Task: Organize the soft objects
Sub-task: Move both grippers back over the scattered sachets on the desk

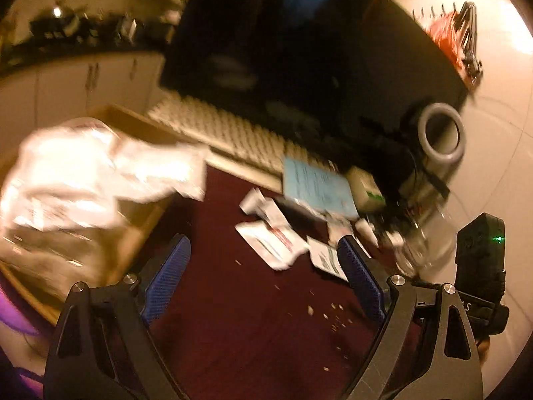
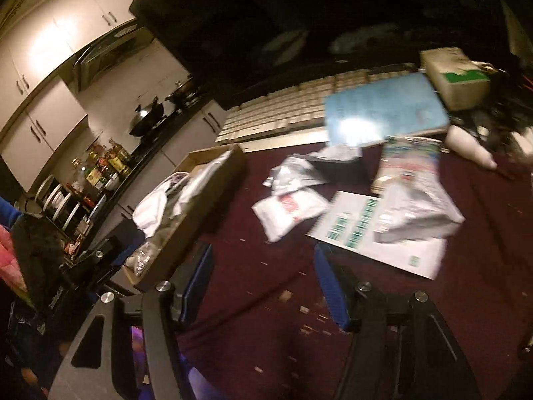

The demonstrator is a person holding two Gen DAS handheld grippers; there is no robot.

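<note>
Right now my left gripper (image 1: 263,266) hangs over the dark maroon tablecloth (image 1: 233,316) with its 2 blue-padded fingers (image 1: 170,266) spread wide and nothing between them. My right gripper (image 2: 263,276) is likewise parted, its blue pads (image 2: 329,286) apart with only bare cloth showing in the gap.

Off to my left, a shallow brown cardboard box (image 2: 216,180) sits on the cloth, and soft white and clear plastic bags (image 2: 163,200) are heaped inside it. In the left wrist view a crumpled white plastic bag (image 1: 100,173) fills the space over that box (image 1: 133,123), blurred, so I cannot tell whether it rests on the pile or is clear of it.

Ahead of both grippers, more soft packets lie loose on the cloth: a small white pouch with red print (image 2: 289,210), a crinkled grey-silver bag (image 2: 296,173) just behind it, and a larger crumpled silvery bag (image 2: 416,213) lying partly on a flat white sheet with green blocks of print (image 2: 349,233). Behind these, a pale blue rectangular pad (image 2: 383,113) leans over the edge of a white keyboard (image 2: 283,113), with a cream box bearing a green label (image 2: 456,76) to its right. The left view also shows a grey roll of tape (image 1: 441,133) standing on edge near the far right.
</note>
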